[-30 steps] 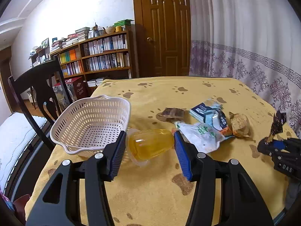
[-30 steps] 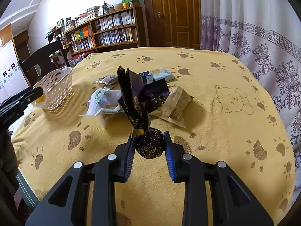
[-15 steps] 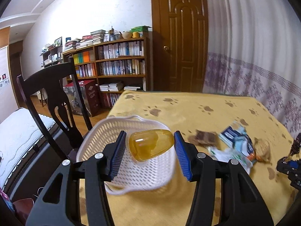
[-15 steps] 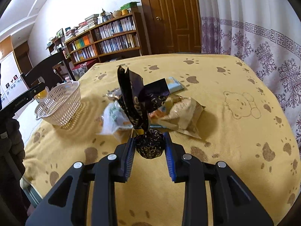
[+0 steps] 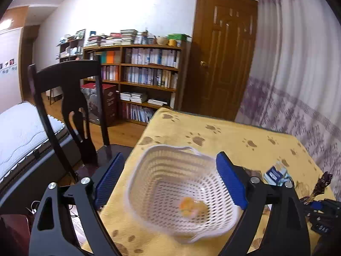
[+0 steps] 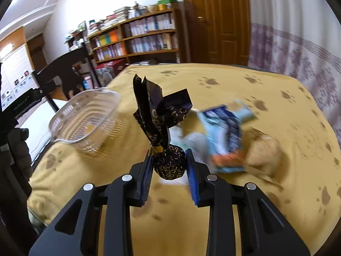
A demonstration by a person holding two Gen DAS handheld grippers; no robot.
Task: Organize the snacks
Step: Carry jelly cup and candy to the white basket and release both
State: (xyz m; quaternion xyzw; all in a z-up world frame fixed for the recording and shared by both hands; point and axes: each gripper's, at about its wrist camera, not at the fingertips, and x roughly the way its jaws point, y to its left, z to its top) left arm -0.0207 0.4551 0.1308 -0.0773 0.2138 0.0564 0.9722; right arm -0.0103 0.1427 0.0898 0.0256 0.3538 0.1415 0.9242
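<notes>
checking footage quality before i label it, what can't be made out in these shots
- Yellow snack in the basket, left wrist view: motion blur smears it to a blob, so its shape is unreadable.
- Blue packet, right wrist view: blur makes its print illegible.
- Brown packet, right wrist view: blurred, contents unclear.
- Right claw, left wrist view: cut off by the frame edge.

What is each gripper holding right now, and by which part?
The right gripper clamps the dark wrapped candy by its round body, twisted tail up. The left gripper is open and holds nothing; the yellow jelly cup lies in the white basket.
</notes>
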